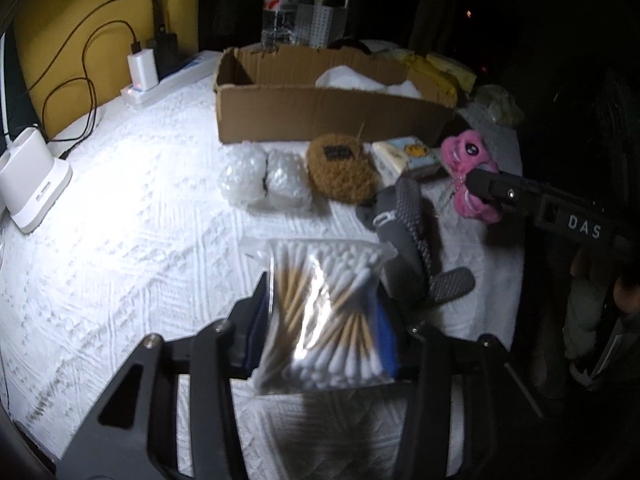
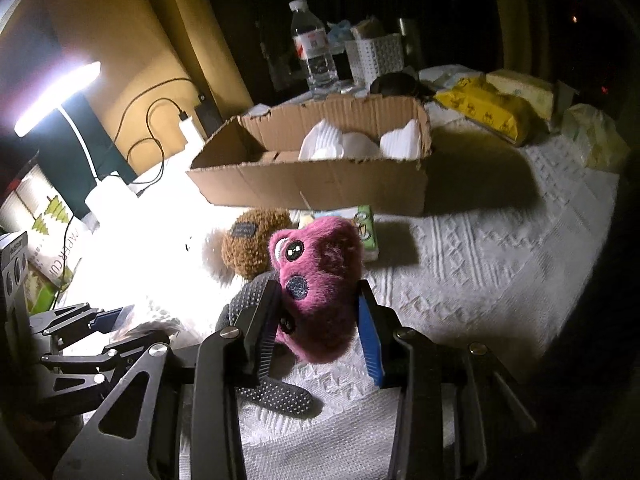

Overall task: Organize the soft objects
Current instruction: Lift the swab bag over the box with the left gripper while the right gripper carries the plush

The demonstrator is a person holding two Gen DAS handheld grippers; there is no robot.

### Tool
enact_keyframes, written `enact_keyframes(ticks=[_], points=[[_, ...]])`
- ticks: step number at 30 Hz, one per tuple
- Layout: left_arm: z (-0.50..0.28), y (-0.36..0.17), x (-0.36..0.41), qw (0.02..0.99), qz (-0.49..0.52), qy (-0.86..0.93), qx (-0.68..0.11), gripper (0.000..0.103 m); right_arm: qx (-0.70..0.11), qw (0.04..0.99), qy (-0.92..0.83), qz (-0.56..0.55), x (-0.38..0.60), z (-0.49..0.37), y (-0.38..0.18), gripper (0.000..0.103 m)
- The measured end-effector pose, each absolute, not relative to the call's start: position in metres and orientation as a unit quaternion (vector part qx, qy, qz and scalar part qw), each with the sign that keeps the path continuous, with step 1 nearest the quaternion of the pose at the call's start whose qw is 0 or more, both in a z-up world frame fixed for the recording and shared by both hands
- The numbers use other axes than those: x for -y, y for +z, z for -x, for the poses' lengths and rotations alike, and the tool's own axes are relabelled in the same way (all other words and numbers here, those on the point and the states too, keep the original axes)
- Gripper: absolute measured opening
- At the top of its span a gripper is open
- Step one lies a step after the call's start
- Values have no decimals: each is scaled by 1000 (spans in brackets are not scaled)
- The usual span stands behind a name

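Note:
My left gripper (image 1: pixel 320 312) is shut on a clear bag of cotton swabs (image 1: pixel 324 316) and holds it above the white cloth. My right gripper (image 2: pixel 320 308) is shut on a pink plush toy (image 2: pixel 320 280); in the left wrist view the pink plush toy (image 1: pixel 468 160) hangs from the right gripper (image 1: pixel 476 184) at the right. A brown plush (image 1: pixel 344 168) (image 2: pixel 250 248), two clear wrapped bundles (image 1: pixel 264 180) and a grey dotted glove (image 1: pixel 404 236) (image 2: pixel 276 394) lie on the cloth. An open cardboard box (image 1: pixel 320 112) (image 2: pixel 320 184) with white items inside stands behind them.
A power strip (image 1: pixel 168 80) with chargers and cables lies at the back left, next to a white lamp base (image 1: pixel 32 184). A water bottle (image 2: pixel 316 48) and white basket (image 2: pixel 376 56) stand behind the box. Yellow packets (image 2: pixel 488 112) lie at the back right. A tissue pack (image 2: pixel 366 232) lies by the box.

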State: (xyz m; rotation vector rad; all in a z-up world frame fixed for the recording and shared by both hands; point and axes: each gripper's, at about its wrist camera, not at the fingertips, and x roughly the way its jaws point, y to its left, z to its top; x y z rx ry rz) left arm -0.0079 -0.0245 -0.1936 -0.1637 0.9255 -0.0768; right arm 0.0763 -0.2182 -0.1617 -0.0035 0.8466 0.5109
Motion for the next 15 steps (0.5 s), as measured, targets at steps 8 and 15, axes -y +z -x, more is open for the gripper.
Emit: enact_keyframes(ticks=[8,15], points=[[3,-172,25,902,77,-40,-423,46,-392,886,248,1,221,-78,-145,39],[-4,-152,32,914,67,-46,-399,46,-382,890,247,2,225,-81,-133,39]])
